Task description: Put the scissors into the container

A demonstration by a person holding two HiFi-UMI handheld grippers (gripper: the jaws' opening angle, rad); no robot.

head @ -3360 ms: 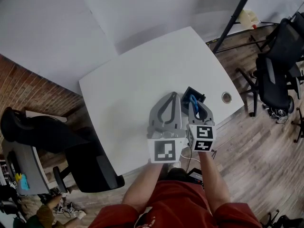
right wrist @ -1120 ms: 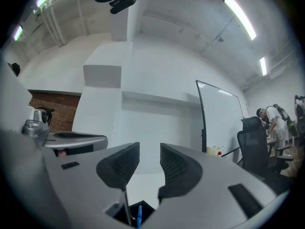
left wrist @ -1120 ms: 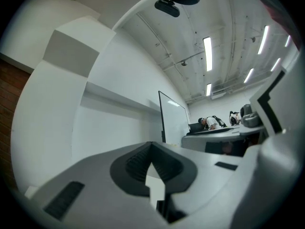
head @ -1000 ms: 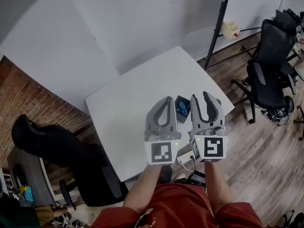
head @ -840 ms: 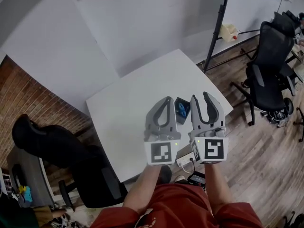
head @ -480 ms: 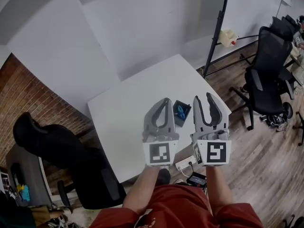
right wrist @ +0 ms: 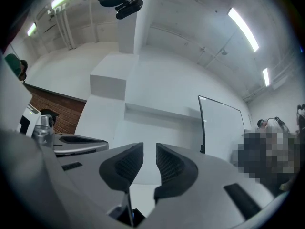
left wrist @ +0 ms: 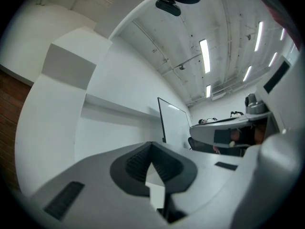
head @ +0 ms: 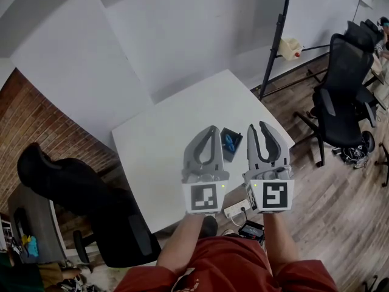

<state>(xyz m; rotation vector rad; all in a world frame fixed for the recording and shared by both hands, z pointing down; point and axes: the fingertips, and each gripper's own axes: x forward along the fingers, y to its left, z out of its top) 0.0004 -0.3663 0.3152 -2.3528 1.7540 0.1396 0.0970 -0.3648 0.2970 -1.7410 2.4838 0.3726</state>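
The scissors [head: 230, 142], with blue handles, lie inside the small black container [head: 234, 152] near the right edge of the white table [head: 164, 132]. Both grippers are held up above the table's near side, pointing away from me. My left gripper [head: 210, 129] is just left of the container; in the left gripper view its jaws [left wrist: 151, 146] meet with nothing between them. My right gripper [head: 260, 126] hangs just right of the container. Its jaws are closing, with a narrow gap still showing in the right gripper view [right wrist: 149, 151] and nothing between them.
A black office chair [head: 340, 96] stands on the wood floor at the right, and another black chair [head: 73, 187] sits at the table's left. A dark stand pole [head: 276, 38] rises behind the table. A power strip [head: 236, 210] lies on the floor near my feet.
The right gripper has lifted away from the container, leaving the scissors in it, and its jaws have narrowed from wide apart. The left gripper has stayed shut beside it.
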